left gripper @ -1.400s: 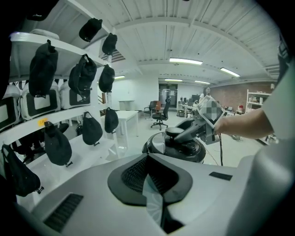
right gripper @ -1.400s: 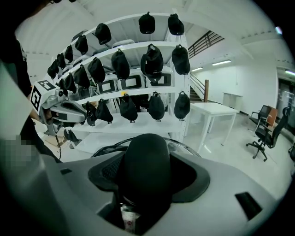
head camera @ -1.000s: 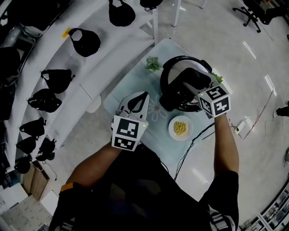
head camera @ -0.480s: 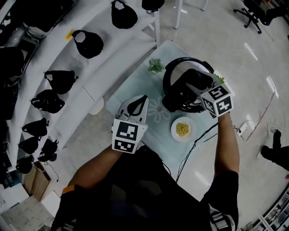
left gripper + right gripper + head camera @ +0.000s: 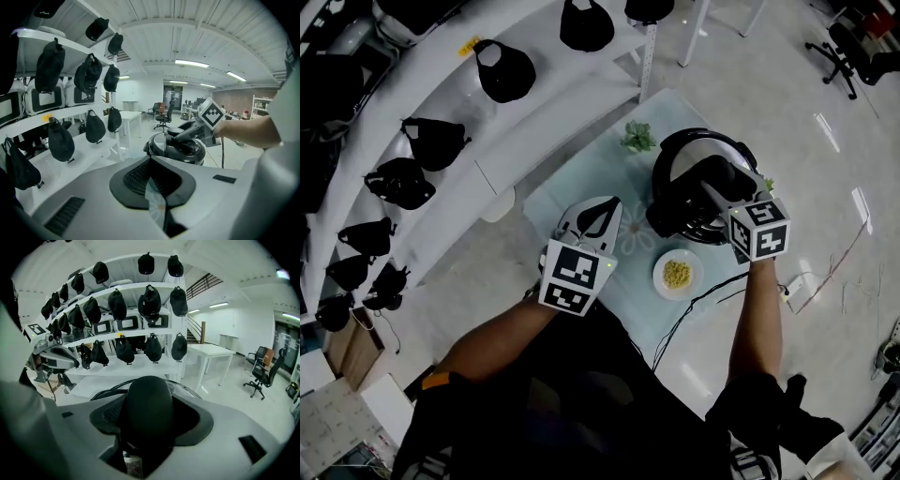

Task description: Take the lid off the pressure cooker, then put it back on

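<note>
The black pressure cooker (image 5: 672,178) stands on the table's far right with its lid on. My right gripper (image 5: 713,185) reaches over it from the right and is shut on the lid's black handle (image 5: 719,172). In the right gripper view that handle (image 5: 144,411) fills the space between the jaws, with the lid's rim (image 5: 190,391) behind it. My left gripper (image 5: 605,203) hovers over the tablecloth left of the cooker, shut and holding nothing. In the left gripper view, only a thin strip of cloth shows between the jaws, and the cooker (image 5: 158,144) stands ahead.
A small white plate of yellow food (image 5: 678,274) lies near the cooker's front. A green plant (image 5: 638,137) sits at the table's (image 5: 581,183) far edge. A black cable (image 5: 694,307) runs off the front. White shelves with several black caps (image 5: 431,141) stand to the left.
The head view has shifted a little, so everything sits further right and lower in the picture. Both grippers keep their places relative to the cooker.
</note>
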`<state>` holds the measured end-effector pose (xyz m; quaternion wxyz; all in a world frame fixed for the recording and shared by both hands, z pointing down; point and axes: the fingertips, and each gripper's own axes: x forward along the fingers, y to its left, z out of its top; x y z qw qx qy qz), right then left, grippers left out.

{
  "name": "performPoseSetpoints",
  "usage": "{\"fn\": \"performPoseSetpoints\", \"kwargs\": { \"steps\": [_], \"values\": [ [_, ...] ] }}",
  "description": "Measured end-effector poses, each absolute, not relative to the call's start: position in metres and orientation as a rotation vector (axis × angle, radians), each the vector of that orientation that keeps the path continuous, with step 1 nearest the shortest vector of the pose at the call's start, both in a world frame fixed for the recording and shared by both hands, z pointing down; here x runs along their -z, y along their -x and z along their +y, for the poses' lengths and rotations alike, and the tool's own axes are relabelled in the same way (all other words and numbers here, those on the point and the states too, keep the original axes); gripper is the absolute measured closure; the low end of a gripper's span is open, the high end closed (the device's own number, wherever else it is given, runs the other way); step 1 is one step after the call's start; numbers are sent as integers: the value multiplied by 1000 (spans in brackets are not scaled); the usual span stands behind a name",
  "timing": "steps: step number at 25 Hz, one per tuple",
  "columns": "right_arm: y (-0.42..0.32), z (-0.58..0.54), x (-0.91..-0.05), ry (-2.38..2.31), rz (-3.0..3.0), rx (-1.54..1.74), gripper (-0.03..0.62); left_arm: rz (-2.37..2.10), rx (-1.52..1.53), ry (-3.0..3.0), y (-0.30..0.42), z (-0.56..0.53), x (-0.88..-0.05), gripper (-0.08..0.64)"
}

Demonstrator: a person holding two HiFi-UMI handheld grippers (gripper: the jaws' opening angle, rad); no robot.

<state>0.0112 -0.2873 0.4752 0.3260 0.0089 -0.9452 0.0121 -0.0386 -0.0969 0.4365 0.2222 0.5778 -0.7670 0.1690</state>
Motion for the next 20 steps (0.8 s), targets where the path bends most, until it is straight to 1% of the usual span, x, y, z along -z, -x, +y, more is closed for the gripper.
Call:
{"fn": "performPoseSetpoints", "kwargs": {
  "steps": [6,14,20],
  "values": [
    [-9,-286,-476,-67,-2523,-12,299,-2137,-442,-1568,45,-89,-439,552],
    [-8,-286,-473,-138,-2547,12,293,-2112,-430,-1570,34,-92,-443,552],
    [-9,-286,-472,-89,-2558,48,298,-2122,-450,-1571,30,-91,-437,552]
  ]
}}
